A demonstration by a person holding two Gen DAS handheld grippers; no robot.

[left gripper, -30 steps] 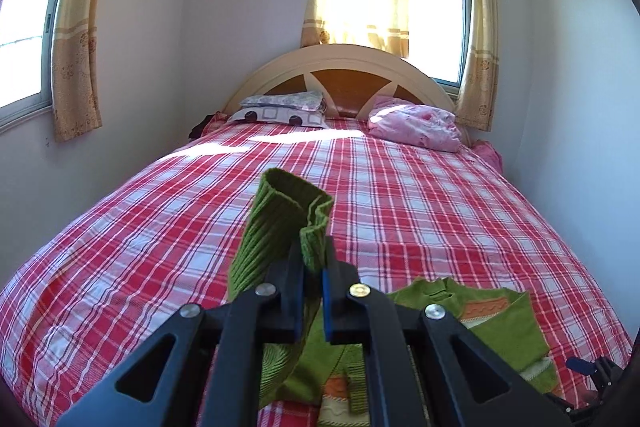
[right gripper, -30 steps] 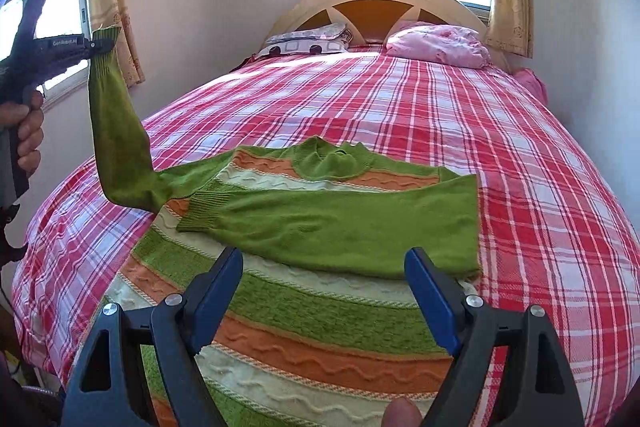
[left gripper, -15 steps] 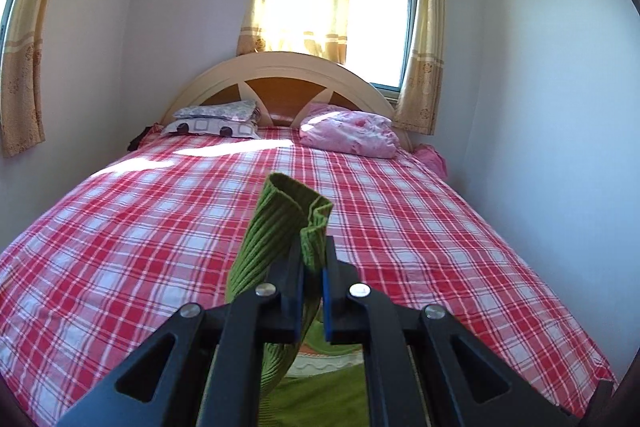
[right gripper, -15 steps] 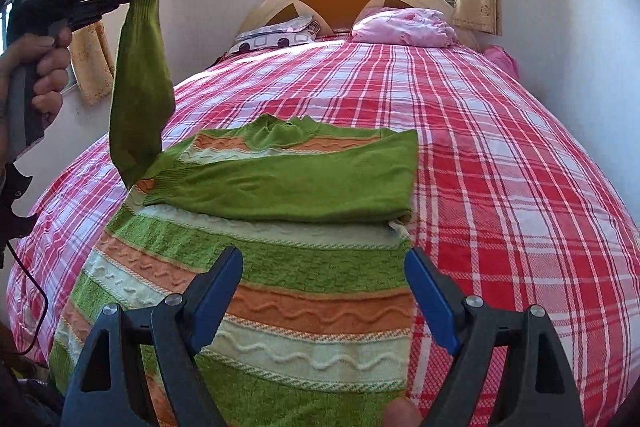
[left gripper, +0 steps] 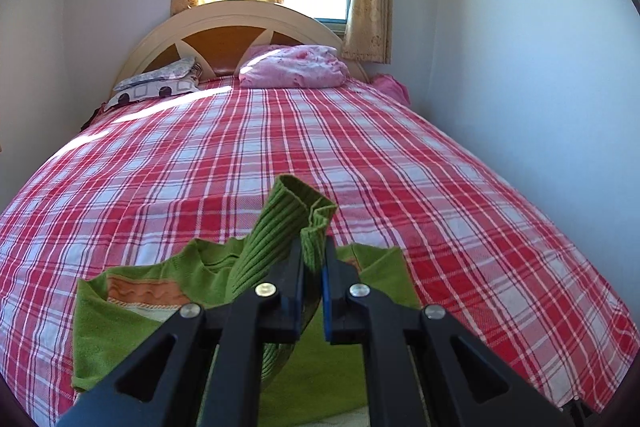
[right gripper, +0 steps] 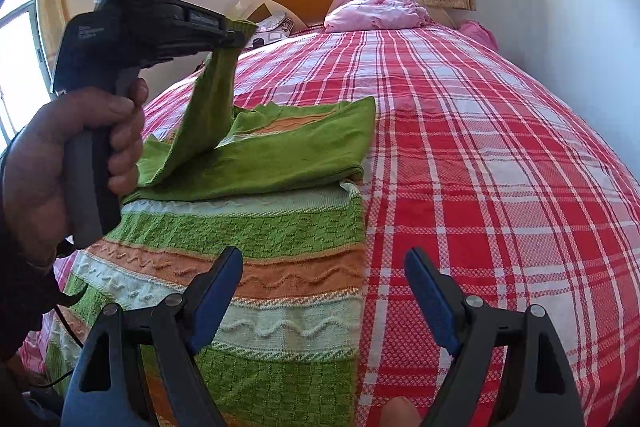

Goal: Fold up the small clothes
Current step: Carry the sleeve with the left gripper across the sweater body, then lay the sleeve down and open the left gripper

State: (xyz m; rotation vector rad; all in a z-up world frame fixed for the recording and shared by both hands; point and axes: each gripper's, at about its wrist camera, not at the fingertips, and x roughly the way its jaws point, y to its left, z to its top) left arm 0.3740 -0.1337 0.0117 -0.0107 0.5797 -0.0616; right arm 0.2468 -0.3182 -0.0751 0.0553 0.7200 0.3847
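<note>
A small green sweater (right gripper: 256, 227) with orange and white stripes lies flat near the foot of the bed; it also shows in the left wrist view (left gripper: 120, 323). One sleeve (right gripper: 288, 151) lies folded across its chest. My left gripper (left gripper: 311, 267) is shut on the ribbed cuff (left gripper: 298, 211) of the other sleeve (right gripper: 210, 107) and holds it up over the sweater's chest; it shows in the right wrist view (right gripper: 236, 37). My right gripper (right gripper: 324, 295) is open and empty, low over the sweater's right hem edge.
The bed (right gripper: 500, 167) has a red plaid sheet. A pink pillow (left gripper: 294, 67) and a grey patterned pillow (left gripper: 160, 85) lie by the wooden headboard (left gripper: 224, 35). A white wall (left gripper: 520, 67) runs along the bed's right side.
My left gripper has carried the sleeve cuff rightward, from beside the sweater to over its chest. My right gripper has stayed open and shifted toward the sweater's right edge.
</note>
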